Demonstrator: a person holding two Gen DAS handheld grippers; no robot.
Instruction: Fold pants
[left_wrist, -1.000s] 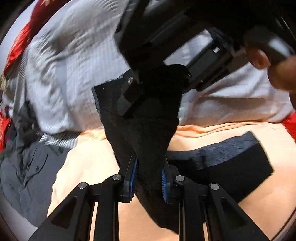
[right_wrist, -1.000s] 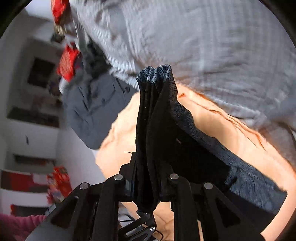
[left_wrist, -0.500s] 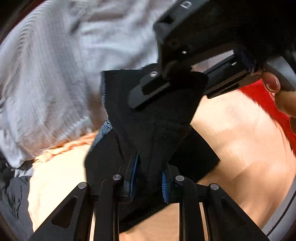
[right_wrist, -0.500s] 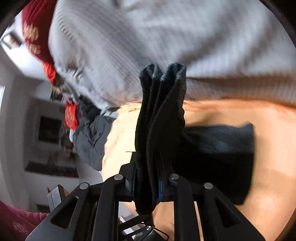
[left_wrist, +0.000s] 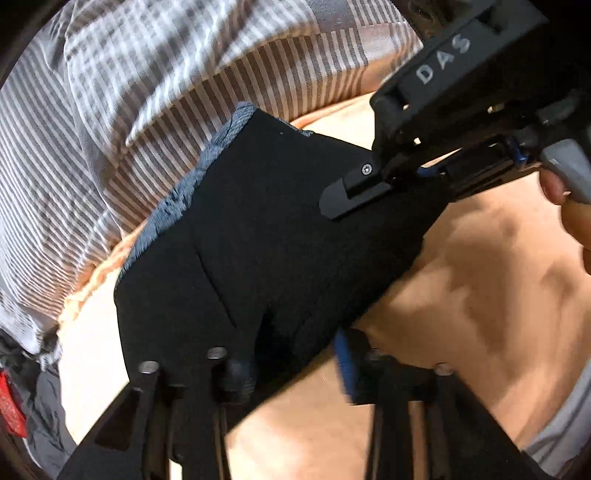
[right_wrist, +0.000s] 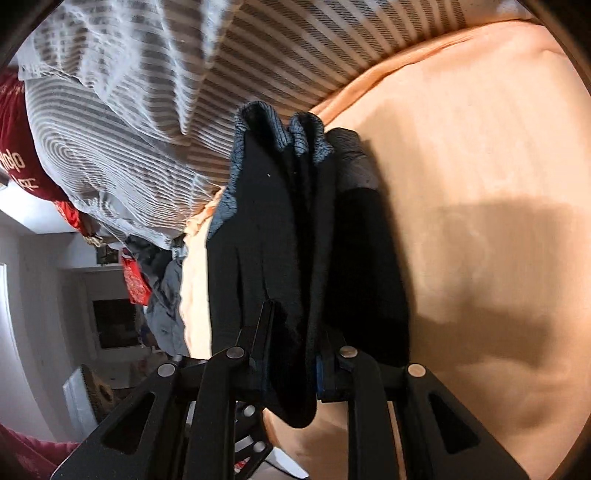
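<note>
Folded pants (left_wrist: 280, 236) lie on the orange sheet (left_wrist: 480, 280) beside the striped bedding (left_wrist: 110, 110), long axis running gripper to gripper: left gripper (left_wrist: 291, 369) has just been opening, cloth loose between its jaws, while right gripper (right_wrist: 291, 365) pinches the far end.

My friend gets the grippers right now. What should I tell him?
Left gripper: jaws have just been opening; the black pants lie between them, no longer squeezed.
Right gripper: shut on the pants' bunched edge.
Pants: folded over, lying on the orange sheet, next to the striped blanket.
Done: fold laid down.
Left: probably let go with the right gripper and tidy the fold.
</note>
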